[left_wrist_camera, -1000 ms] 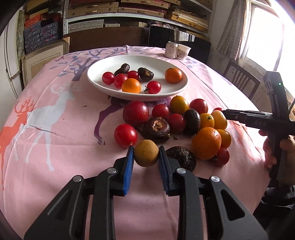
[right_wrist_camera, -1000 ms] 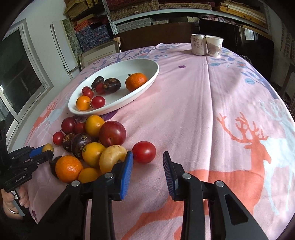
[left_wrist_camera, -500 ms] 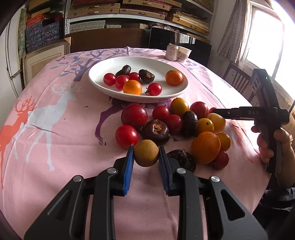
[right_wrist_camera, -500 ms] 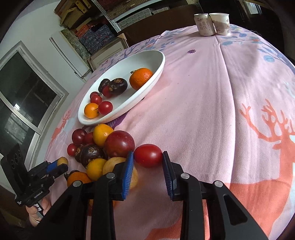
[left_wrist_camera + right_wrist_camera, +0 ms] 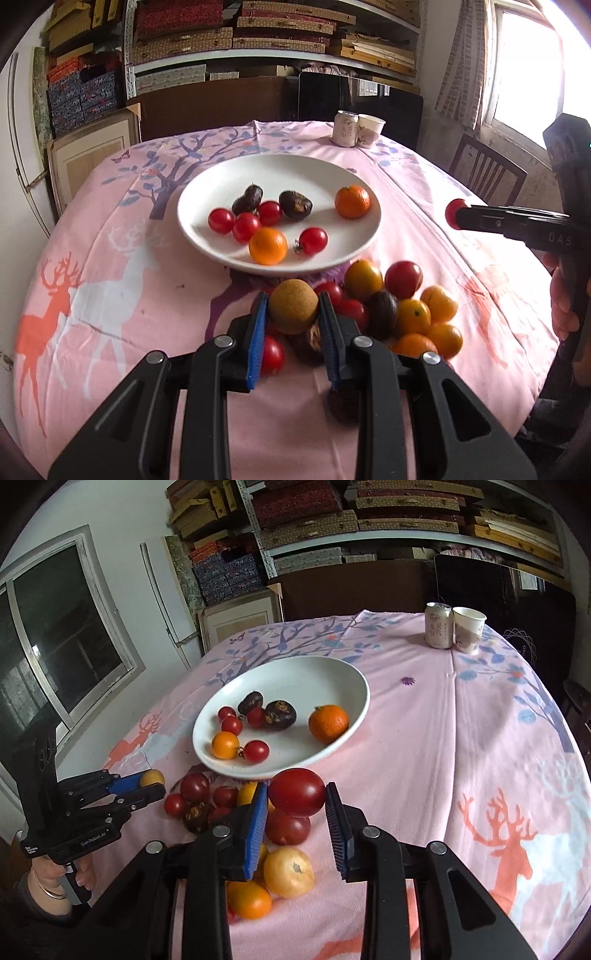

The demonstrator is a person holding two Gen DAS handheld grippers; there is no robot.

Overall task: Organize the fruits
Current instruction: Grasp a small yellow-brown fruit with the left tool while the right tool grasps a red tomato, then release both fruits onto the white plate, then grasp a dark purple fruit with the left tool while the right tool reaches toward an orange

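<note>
left gripper [image 5: 291,314] fingers clamped on brown fruit [image 5: 293,306], right gripper [image 5: 297,805] fingers pinching red tomato [image 5: 296,792]

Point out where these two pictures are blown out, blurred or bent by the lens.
Left wrist view: the window at upper right is blown out to white; the loose oranges near the gripper smear with motion blur; the shelves bow from fisheye distortion. Right wrist view: evenly lit, no glare; the orange at the bottom is soft; the table edge curves strongly.
</note>
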